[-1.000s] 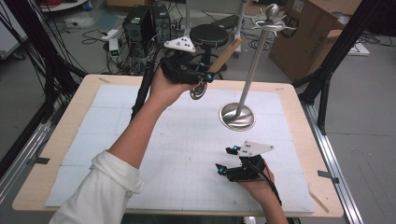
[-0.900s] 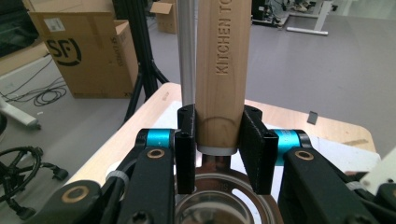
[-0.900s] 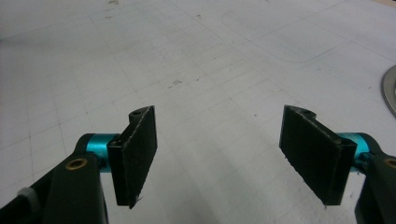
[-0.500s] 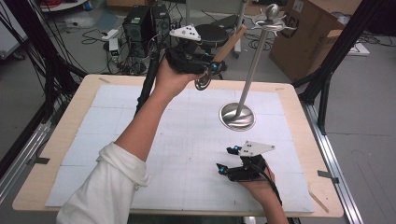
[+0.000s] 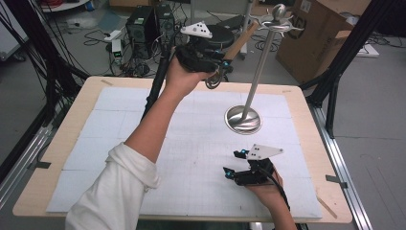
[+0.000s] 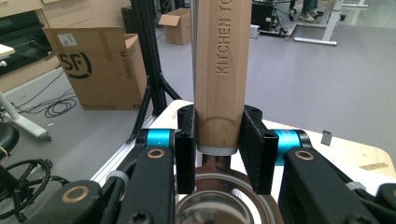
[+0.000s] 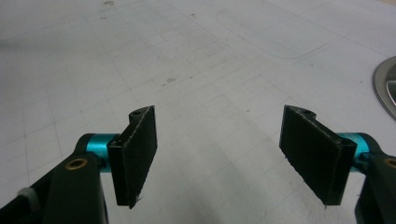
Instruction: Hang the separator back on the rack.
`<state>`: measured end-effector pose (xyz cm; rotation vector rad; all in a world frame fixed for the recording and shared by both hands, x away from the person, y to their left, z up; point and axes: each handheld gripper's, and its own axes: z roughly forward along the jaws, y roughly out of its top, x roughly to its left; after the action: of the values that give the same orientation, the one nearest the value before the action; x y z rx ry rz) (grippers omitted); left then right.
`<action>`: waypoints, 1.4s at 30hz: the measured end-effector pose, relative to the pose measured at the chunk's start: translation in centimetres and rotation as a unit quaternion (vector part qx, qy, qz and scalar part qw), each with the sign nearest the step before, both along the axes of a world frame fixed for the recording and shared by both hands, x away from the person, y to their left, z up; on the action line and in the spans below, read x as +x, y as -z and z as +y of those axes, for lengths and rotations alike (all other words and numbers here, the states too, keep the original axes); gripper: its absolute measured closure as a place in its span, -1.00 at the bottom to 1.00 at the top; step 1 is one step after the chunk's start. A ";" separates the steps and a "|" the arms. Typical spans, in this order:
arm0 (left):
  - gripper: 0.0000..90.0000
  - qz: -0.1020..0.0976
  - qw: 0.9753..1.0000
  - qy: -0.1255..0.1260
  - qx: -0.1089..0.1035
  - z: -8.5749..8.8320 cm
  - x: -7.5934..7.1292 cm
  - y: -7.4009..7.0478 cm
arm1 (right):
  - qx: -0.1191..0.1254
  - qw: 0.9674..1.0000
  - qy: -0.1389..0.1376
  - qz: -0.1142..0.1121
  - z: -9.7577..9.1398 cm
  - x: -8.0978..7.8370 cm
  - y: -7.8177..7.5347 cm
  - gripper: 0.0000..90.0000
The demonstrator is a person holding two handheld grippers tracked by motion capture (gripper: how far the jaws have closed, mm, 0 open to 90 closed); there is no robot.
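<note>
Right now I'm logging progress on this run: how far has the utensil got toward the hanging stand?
Done: the left gripper is shut on the wooden-handled utensil and holds it raised off the table. In hand: its handle tip is up near the hooks of the metal stand. Left: it is not yet hung. The right gripper rests low over the mat, jaws open and empty.

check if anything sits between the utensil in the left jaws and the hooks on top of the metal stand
Nothing visible does. The left gripper holds the wooden-handled utensil high, its handle tip close beside the hooks of the metal stand, with open air between.
</note>
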<state>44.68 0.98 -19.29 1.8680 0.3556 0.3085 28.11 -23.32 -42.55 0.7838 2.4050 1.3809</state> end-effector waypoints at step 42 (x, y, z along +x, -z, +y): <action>0.52 0.029 0.999 0.004 0.029 -3.9 2.3 1.7 | 0.006 1.000 0.006 0.003 -0.6 -0.1 0.1 -0.40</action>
<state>46.99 -2.87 -20.98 1.9384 0.3826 0.2618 28.01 -23.91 -42.66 0.8052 2.3945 1.3929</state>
